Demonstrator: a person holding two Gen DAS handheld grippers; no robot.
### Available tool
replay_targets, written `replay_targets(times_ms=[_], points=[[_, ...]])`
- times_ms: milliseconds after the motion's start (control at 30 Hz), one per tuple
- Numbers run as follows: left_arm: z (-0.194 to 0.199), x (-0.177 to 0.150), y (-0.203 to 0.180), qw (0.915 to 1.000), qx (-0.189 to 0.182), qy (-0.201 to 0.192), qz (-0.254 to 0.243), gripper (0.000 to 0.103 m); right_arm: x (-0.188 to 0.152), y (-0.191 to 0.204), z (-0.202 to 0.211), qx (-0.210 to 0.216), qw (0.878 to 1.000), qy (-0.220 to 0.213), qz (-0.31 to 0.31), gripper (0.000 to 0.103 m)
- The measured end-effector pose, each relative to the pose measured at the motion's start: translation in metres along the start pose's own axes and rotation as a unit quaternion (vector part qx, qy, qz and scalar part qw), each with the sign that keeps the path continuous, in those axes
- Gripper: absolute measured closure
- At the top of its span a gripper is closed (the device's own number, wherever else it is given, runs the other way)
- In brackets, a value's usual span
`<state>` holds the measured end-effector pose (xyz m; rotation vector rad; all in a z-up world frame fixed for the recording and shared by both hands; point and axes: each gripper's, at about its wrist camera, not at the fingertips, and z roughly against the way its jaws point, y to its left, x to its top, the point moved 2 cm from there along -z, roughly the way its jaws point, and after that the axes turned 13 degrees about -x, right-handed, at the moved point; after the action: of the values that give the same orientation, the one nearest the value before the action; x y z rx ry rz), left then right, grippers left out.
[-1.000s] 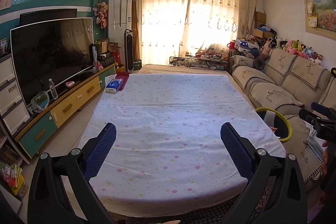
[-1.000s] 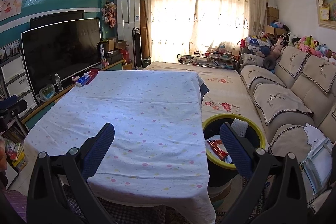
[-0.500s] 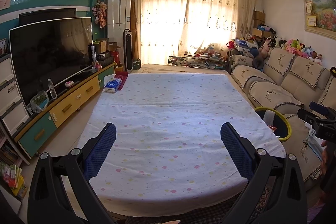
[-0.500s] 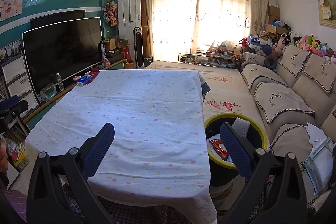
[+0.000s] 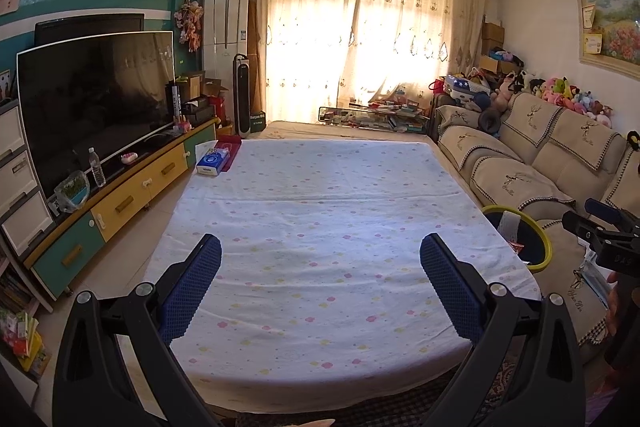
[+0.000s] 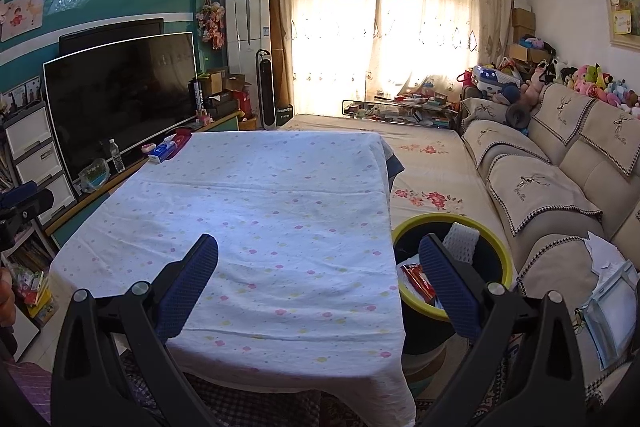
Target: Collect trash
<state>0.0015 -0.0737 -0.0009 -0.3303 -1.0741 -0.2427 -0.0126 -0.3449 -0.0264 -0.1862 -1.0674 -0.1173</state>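
Observation:
A dark trash bin with a yellow rim [image 6: 496, 259] stands on the floor at the table's right side, holding a red wrapper [image 6: 416, 277] and a white foam net [image 6: 462, 241]. It also shows in the left wrist view [image 5: 542, 251]. My left gripper [image 5: 320, 261] is open and empty above the near end of the table. My right gripper [image 6: 318, 261] is open and empty over the table's near right corner, its right finger in front of the bin. The table [image 5: 320, 211] wears a white cloth with coloured dots.
A blue tissue pack [image 5: 213, 163] and a red item [image 5: 228, 149] lie at the table's far left corner. A TV cabinet [image 5: 132, 195] with a bottle runs along the left. A beige sofa [image 6: 560, 179] lines the right, with papers [image 6: 608, 303] on its near seat.
Both views have drifted slightly; the right wrist view shifted a little so the bin sits nearer the right finger. Both grippers stay open and empty.

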Motion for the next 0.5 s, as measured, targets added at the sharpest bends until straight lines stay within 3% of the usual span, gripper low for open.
replay_targets(times_ms=[500], points=[[-0.0043, -0.002, 0.0003, 0.9999, -0.012, 0.005, 0.008, 0.005, -0.0008, -0.0002, -0.0024, 0.0, 1.0, 0.007, 0.002, 0.007]])
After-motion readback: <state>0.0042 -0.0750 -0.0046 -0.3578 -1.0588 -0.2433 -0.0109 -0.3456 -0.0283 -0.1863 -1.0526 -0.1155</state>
